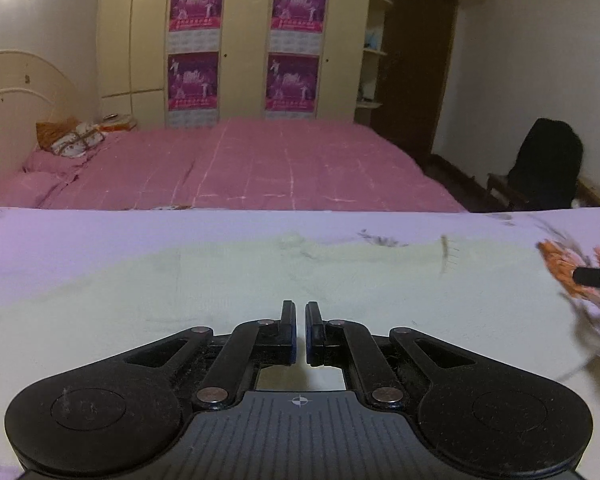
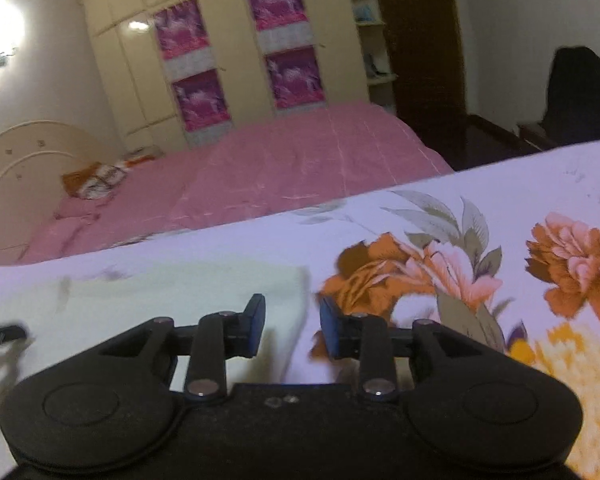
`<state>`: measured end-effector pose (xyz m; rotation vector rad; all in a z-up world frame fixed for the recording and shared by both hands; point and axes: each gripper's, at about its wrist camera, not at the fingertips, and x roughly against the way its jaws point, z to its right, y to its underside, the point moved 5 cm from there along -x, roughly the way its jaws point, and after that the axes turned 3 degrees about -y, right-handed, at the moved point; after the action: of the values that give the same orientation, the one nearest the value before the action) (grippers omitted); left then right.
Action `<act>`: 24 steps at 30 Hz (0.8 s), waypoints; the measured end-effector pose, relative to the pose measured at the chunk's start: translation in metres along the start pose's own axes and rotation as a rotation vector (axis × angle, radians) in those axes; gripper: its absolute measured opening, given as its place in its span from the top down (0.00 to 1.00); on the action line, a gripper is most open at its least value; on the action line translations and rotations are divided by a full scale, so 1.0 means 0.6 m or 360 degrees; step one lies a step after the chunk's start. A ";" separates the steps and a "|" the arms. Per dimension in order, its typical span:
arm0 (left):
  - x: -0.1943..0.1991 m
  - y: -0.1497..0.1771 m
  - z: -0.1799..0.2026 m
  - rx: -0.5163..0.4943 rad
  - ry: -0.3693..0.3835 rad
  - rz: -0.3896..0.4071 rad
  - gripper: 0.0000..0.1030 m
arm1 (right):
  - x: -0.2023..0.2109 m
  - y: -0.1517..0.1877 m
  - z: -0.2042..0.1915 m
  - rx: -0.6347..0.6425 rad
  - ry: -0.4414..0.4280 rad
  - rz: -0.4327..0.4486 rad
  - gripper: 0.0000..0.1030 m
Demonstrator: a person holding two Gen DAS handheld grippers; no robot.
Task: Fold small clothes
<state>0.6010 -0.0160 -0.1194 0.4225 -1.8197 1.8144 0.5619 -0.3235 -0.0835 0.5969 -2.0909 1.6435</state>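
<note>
While our left gripper [image 1: 300, 322] hovers closed and empty over the pale cloth [image 1: 260, 280], our right gripper [image 2: 292, 330] (at three o'clock) gapes empty.

Pale cloth [image 1: 260, 280] cut off below; right gripper [image 1: 598, 278] mostly out of frame.

Left gripper [image 1: 300, 316] angled downward, jaws nearly closed, nothing between; right gripper [image 2: 292, 320] tilted, jaws parted, empty
</note>
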 end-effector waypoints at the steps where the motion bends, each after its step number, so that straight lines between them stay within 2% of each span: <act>1: 0.003 0.008 0.003 -0.0003 0.0009 -0.0013 0.97 | 0.017 0.011 -0.009 0.0021 -0.0028 0.0003 0.72; 3: -0.008 0.034 0.008 -0.0037 -0.0004 -0.0099 0.97 | 0.029 0.027 -0.020 0.0067 -0.0066 -0.0023 0.72; 7: -0.007 0.052 0.015 -0.0051 -0.0033 -0.0024 0.94 | 0.006 0.081 -0.037 0.0224 0.0011 -0.0181 0.70; 10: -0.002 0.048 0.018 -0.0049 -0.0042 -0.0043 0.93 | 0.006 0.079 -0.043 0.0260 0.0041 -0.0170 0.69; 11: 0.001 0.046 0.019 -0.0053 -0.0047 -0.0048 0.89 | 0.007 0.080 -0.043 0.0257 0.0049 -0.0180 0.68; 13: 0.010 0.040 0.025 -0.0053 -0.0049 -0.0049 0.56 | 0.010 0.080 -0.047 0.0268 0.0070 -0.0196 0.66; 14: 0.018 0.039 0.026 -0.0061 -0.0065 -0.0028 0.23 | 0.013 0.077 -0.047 0.0265 0.0085 -0.0203 0.65; 15: 0.023 0.037 0.023 -0.0082 -0.0087 0.0005 0.18 | 0.019 0.076 -0.050 0.0259 0.0094 -0.0203 0.63; 17: 0.036 0.038 0.027 -0.0129 -0.0088 0.0028 0.18 | 0.031 0.074 -0.055 0.0248 0.0094 -0.0176 0.60; 20: 0.064 0.034 0.008 -0.0108 -0.0094 0.0058 0.18 | 0.044 0.073 -0.065 0.0242 0.0092 -0.0150 0.60; 22: 0.090 0.034 -0.024 -0.0043 -0.0094 0.0086 0.19 | 0.054 0.070 -0.073 0.0245 0.0082 -0.0128 0.60; 24: 0.130 0.046 -0.085 0.0090 -0.0109 0.0122 0.19 | 0.062 0.067 -0.078 0.0230 0.0073 -0.0106 0.59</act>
<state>0.5297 0.0472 -0.1001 0.4464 -1.8575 1.9291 0.5112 -0.2721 -0.0845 0.6606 -1.9110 1.7640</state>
